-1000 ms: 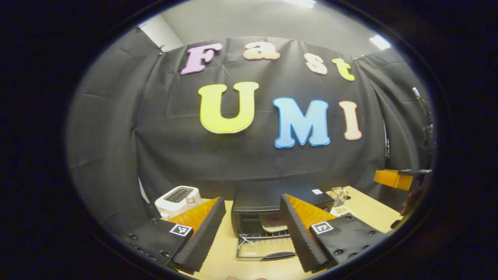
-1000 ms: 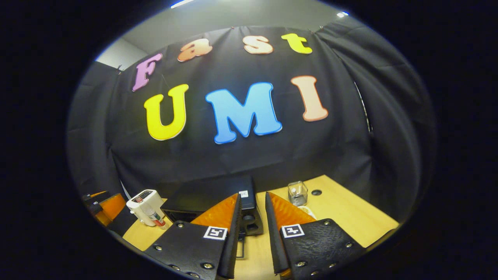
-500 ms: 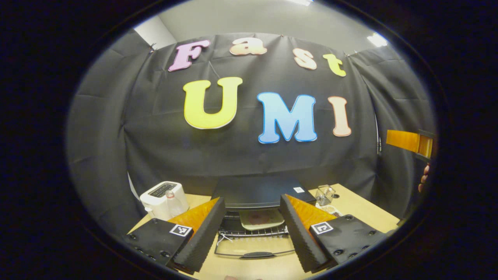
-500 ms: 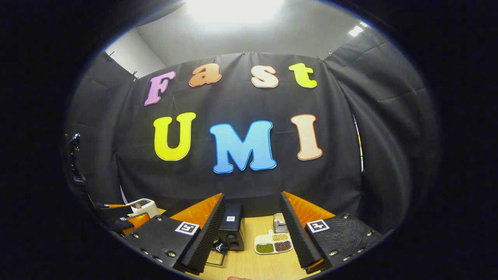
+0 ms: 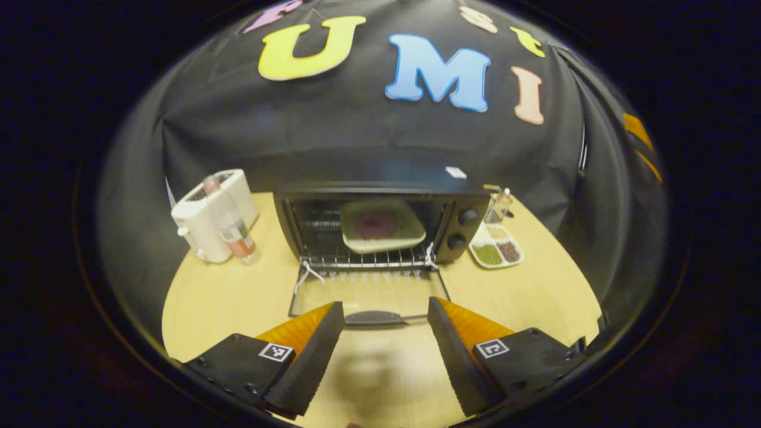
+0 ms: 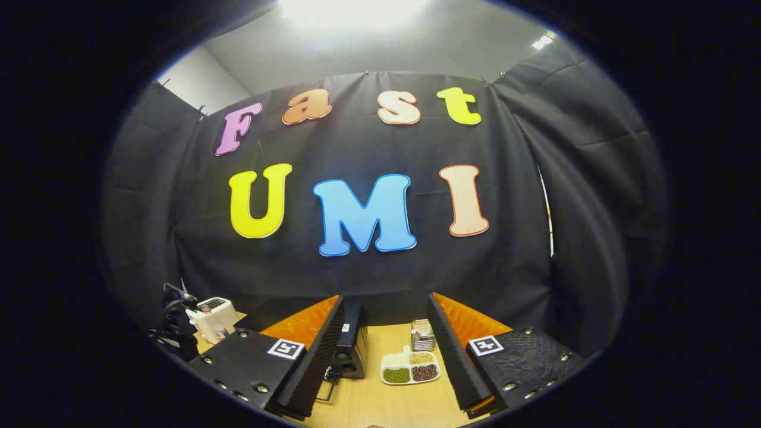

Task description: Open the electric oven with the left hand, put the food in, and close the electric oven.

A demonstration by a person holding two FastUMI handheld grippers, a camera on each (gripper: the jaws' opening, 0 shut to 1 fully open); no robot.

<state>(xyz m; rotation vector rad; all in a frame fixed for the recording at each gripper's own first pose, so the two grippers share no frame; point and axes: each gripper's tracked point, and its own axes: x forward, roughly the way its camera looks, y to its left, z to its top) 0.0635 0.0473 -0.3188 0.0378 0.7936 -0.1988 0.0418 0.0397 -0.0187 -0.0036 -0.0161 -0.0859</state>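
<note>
Here, the left gripper (image 5: 385, 333) gapes wide and empty at the bottom, just before the oven door's handle (image 5: 376, 318).

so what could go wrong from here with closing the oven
1. The oven door lies flat and open, its handle between the open left gripper's fingers but ungripped; a lift without a firm hold could let the door slip and drop back.
2. The plate of food sits near the rack's front edge; if it overhangs, the closing door might knock it.
3. The sectioned dish sits close beside the oven; a wide swing could bump it.
</note>
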